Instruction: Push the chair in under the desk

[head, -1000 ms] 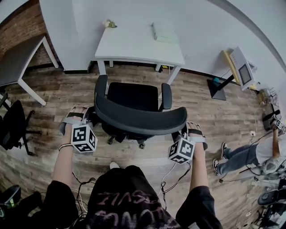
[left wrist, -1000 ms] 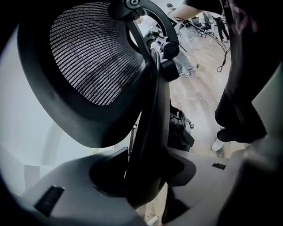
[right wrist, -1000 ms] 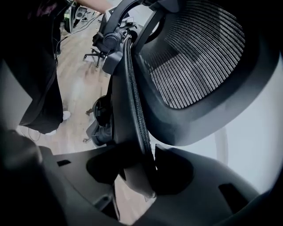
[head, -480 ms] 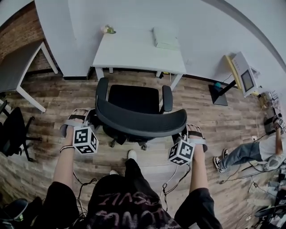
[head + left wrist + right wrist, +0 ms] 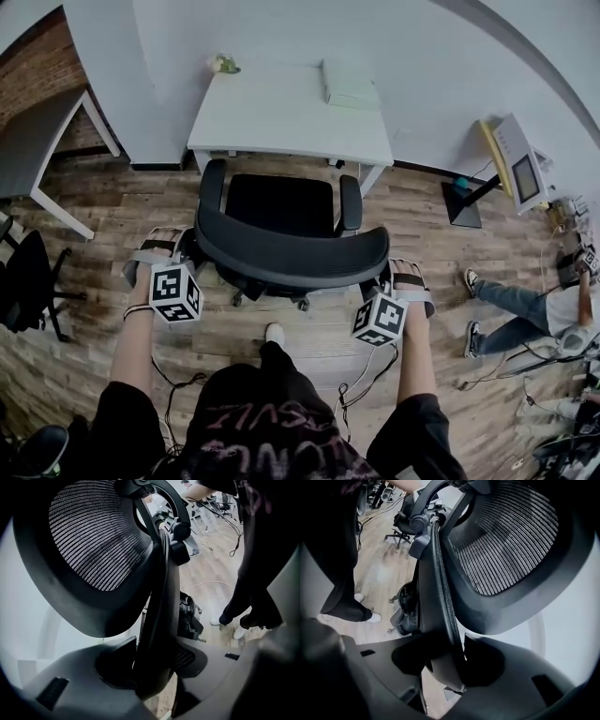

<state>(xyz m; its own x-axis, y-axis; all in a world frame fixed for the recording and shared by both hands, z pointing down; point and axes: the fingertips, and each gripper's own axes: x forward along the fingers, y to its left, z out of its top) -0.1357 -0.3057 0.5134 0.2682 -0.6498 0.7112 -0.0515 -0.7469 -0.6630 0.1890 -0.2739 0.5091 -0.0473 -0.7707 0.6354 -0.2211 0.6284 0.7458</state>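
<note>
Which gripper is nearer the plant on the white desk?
Left. The left gripper grips the chair backrest at its left end, below the white desk corner with the plant; the right gripper grips its right end, farther across.

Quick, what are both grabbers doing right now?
Left gripper: closed on the chair backrest edge.
Right gripper: closed on the chair backrest too.

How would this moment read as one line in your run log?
left hand-held gripper: clamped on backrest | right hand-held gripper: clamped on backrest | chair: facing desk, not yet under
</note>
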